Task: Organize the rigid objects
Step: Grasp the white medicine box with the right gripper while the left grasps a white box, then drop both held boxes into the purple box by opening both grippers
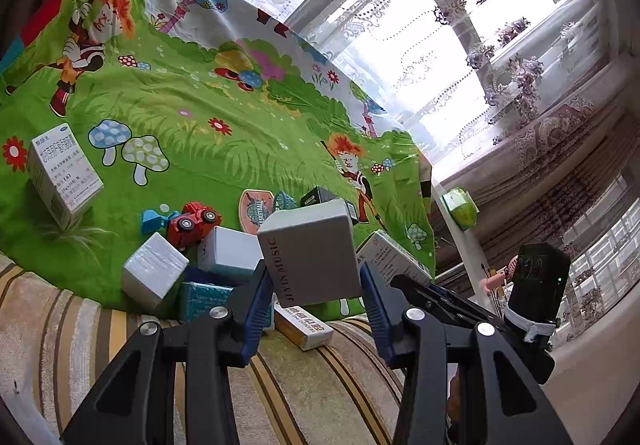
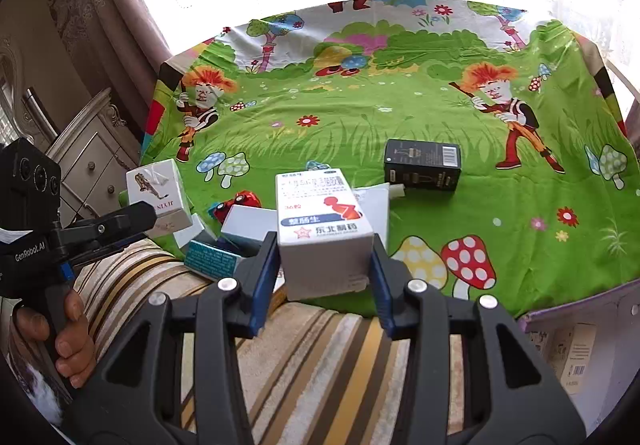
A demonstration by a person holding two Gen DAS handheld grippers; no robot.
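Note:
My left gripper (image 1: 314,281) is shut on a white box printed "JIYIN MUSIC" (image 1: 310,253) and holds it above a pile of boxes at the cloth's near edge; the same box shows at the left of the right wrist view (image 2: 160,197). My right gripper (image 2: 324,257) is shut on a white medicine box (image 2: 322,221) with red and blue print, held over the same pile. The pile has white boxes (image 1: 154,275), a teal box (image 1: 202,301) and a red toy car (image 1: 192,223).
A green cartoon cloth (image 2: 400,117) covers the table. A black box (image 2: 422,165) lies on it to the right. A white medicine box (image 1: 62,173) stands at the left. A striped cloth (image 2: 320,357) lies nearest me. A dresser (image 2: 92,165) stands at the left.

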